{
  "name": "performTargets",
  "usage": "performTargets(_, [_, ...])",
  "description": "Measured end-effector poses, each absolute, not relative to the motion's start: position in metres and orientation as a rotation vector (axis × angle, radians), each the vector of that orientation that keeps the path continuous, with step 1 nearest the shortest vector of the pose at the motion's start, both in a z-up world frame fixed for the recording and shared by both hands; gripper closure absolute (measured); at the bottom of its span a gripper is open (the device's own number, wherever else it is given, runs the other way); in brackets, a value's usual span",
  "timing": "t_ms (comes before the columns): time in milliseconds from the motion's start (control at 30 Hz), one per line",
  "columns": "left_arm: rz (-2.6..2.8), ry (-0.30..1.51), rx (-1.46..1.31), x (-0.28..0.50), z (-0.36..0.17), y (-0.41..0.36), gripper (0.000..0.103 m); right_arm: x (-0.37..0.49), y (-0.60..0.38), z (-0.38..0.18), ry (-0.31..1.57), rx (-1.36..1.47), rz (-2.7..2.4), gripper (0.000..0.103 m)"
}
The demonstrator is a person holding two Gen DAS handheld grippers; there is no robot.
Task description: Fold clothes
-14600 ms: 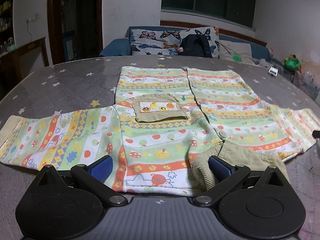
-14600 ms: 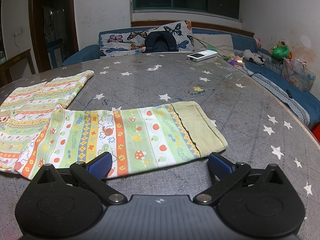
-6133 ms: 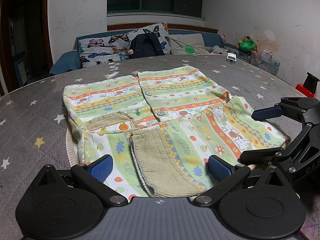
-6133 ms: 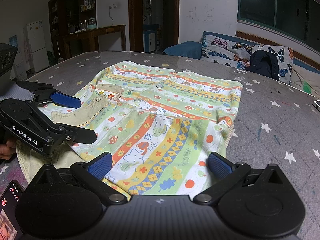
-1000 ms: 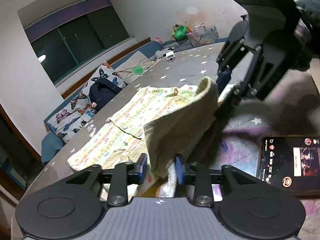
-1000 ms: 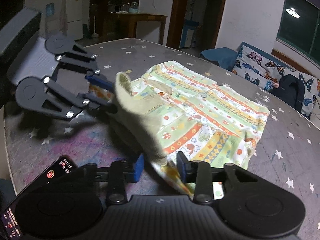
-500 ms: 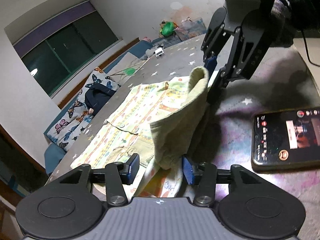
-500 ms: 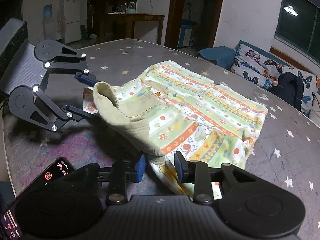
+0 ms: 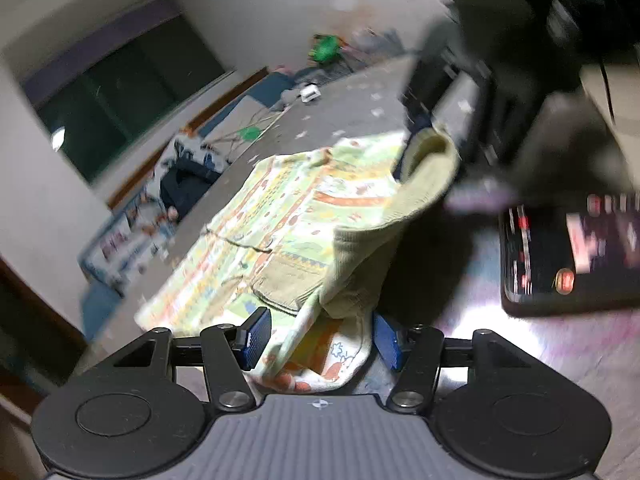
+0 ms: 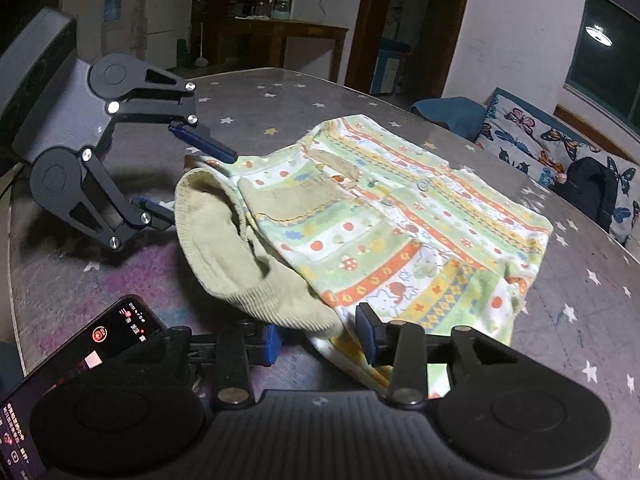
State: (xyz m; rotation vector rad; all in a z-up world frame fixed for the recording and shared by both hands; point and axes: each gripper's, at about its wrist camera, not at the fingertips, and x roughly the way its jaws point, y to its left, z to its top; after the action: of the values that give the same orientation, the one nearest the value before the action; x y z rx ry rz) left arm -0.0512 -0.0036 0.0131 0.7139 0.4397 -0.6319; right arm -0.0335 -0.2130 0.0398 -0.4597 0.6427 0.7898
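In the right wrist view, the right gripper (image 10: pixel 318 342) sat nearest, its blue-padded fingers (image 10: pixel 367 334) spread apart with the near hem of the patterned garment (image 10: pixel 400 232) lying loose between them, not pinched. A lit phone (image 10: pixel 84 360) lay on the tabletop (image 10: pixel 580 320) just left of that gripper. The garment, striped green, orange and white with small fruit prints, lay on the grey star-printed tabletop, its olive ribbed band (image 10: pixel 236 256) folded up and over the near-left part of the cloth. Beyond the band, the left gripper (image 10: pixel 186 174) pointed in from the left, its fingers (image 10: pixel 204 142) spread wide at the raised edge of the band; the upper one seemed to touch the cloth without closing on it.

The left wrist view was blurred by motion. There the left gripper (image 9: pixel 320 338) showed its fingers apart with the garment's edge (image 9: pixel 320 356) bunched between them, and the phone (image 9: pixel 572 248) to the right. Farther off stood a sofa with butterfly cushions (image 10: pixel 528 128) and a dark backpack (image 10: pixel 592 190).
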Motion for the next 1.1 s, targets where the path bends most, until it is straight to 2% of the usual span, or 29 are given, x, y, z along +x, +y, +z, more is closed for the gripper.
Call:
performTargets(100, [-0.621,0.444,0.663,-0.049,0.020,0.007,0.046,-0.032,-0.210,0.038,0.643,-0.455,0.797,0.065])
performTargets(300, [-0.599,0.482,0.584,-0.046,0.028,0.025,0.076,-0.031,-0.212,0.036,0.659,-0.448,0.797,0.065])
performTargets(400, [-0.556,0.492,0.561,-0.043,0.027,0.028,0.079,-0.031,-0.212,0.036,0.659,-0.443,0.795,0.065])
performTargets(500, [-0.488,0.520,0.551,-0.046,0.024,0.025,0.095,-0.031,-0.212,0.036,0.660,-0.441,0.793,0.065])
performTargets(533, [-0.461,0.536,0.528,-0.047,0.024,0.029,0.097,-0.031,-0.212,0.036,0.662,-0.441,0.793,0.065])
performTargets(900, [-0.161,0.699,0.281,-0.058,0.017,0.065,0.099,-0.027,-0.217,0.035,0.690,-0.405,0.787,0.065])
performTargets(1100, [-0.292,0.561,0.383,-0.080,0.041,0.059,0.096,-0.030,-0.218,0.036,0.675,-0.421,0.782,0.065])
